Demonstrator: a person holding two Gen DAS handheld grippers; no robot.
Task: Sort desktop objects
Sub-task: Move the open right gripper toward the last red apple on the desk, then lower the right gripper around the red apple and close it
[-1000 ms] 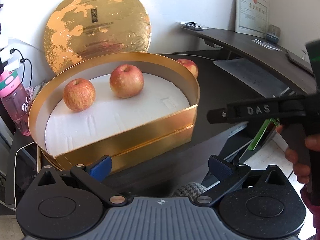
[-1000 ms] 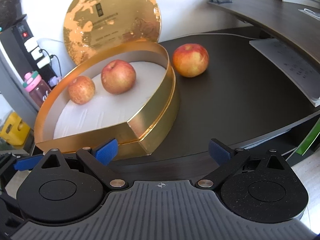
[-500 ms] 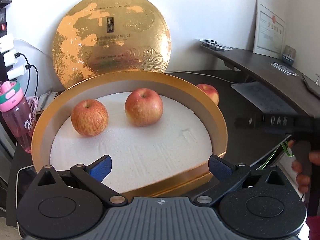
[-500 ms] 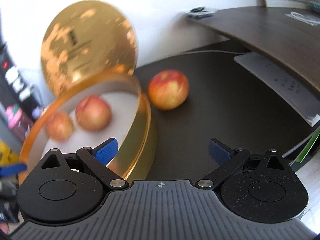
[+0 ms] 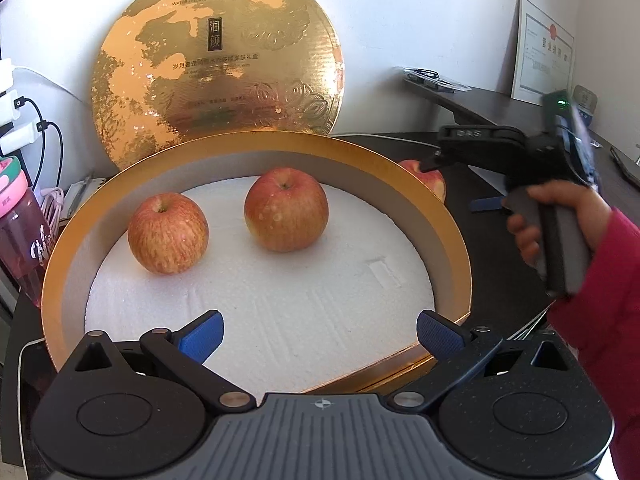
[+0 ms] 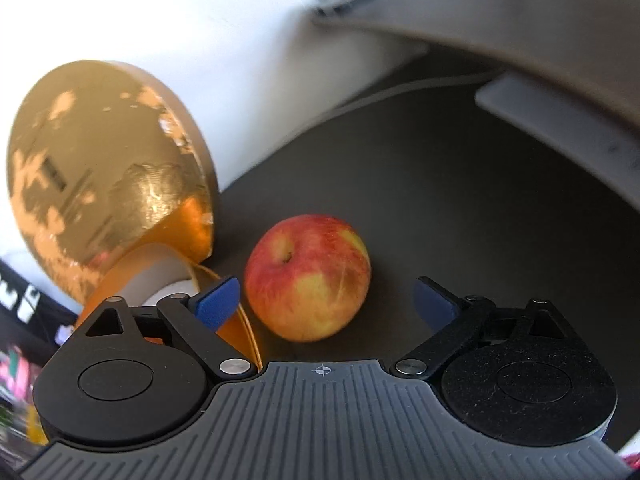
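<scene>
The right gripper (image 6: 326, 300) has its jaws spread wide around nothing — a loose apple (image 6: 307, 278) sits on the dark desk (image 6: 460, 216) just ahead, beside the gold box (image 5: 448, 216). The left gripper (image 5: 318, 332), jaws also spread, hovers over the box's white liner, where two apples (image 5: 168, 233) (image 5: 286, 209) rest.

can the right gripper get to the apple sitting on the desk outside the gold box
Probably yes. The right gripper is open with the apple straight ahead between its fingers, on the bare dark desk. The gold box sits close beside the left finger, so that side is tight.
</scene>
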